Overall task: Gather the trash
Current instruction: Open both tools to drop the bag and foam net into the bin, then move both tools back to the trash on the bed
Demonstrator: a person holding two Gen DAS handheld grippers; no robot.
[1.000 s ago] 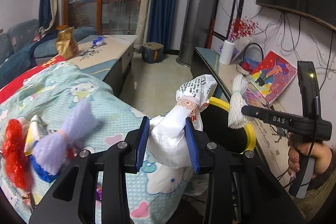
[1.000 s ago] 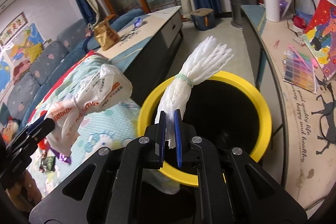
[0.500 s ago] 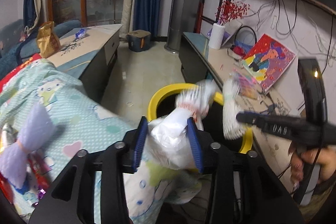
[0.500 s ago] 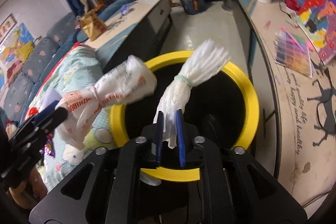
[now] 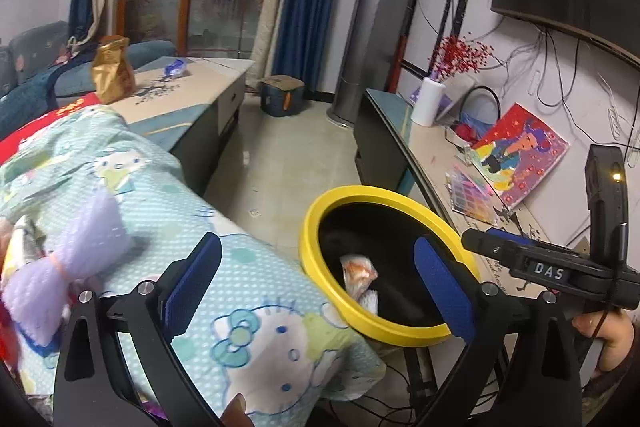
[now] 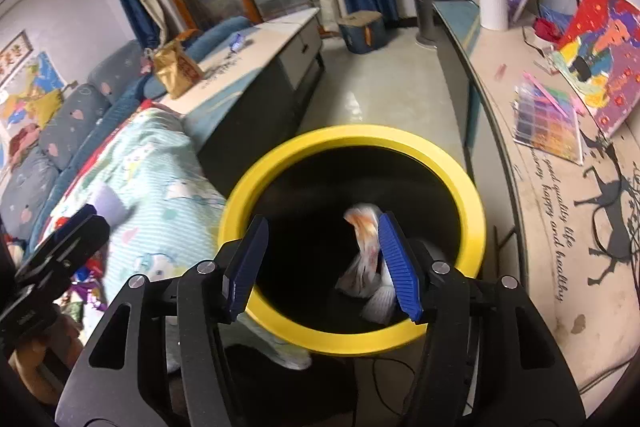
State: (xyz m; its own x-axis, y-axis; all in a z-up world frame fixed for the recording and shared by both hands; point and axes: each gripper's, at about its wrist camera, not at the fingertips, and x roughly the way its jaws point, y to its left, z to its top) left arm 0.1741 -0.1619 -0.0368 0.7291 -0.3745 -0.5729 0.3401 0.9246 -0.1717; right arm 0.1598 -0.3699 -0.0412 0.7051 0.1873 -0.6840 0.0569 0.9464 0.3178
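Covering bed at left, Hello Kitty blanket point(image 5: 168, 219), mint with dots. Worktop point(image 6: 560, 211) at right carries script decal reading "good quality life" and "happy and healthy", plus deer silhouettes. Yellow-rimmed black bin point(image 6: 256, 187) stands between bed and worktop. Tied white plastic bag point(image 6: 366, 255), orange print blurred, unreadable, lies inside bin. Purple foam-net bundle point(image 5: 68, 267) rests on blanket. Left hand-held gripper point(image 5: 316, 283) spread wide, nothing between pads. Right hand-held gripper point(image 6: 322, 261) spread above bin mouth, empty; side marked "DAS".

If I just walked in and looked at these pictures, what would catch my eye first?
The bright yellow-rimmed bin in the middle, with white bagged trash lying inside. Next, the two open blue-padded grippers, left gripper and right gripper, over its rim. To the left, the cartoon-cat blanket.
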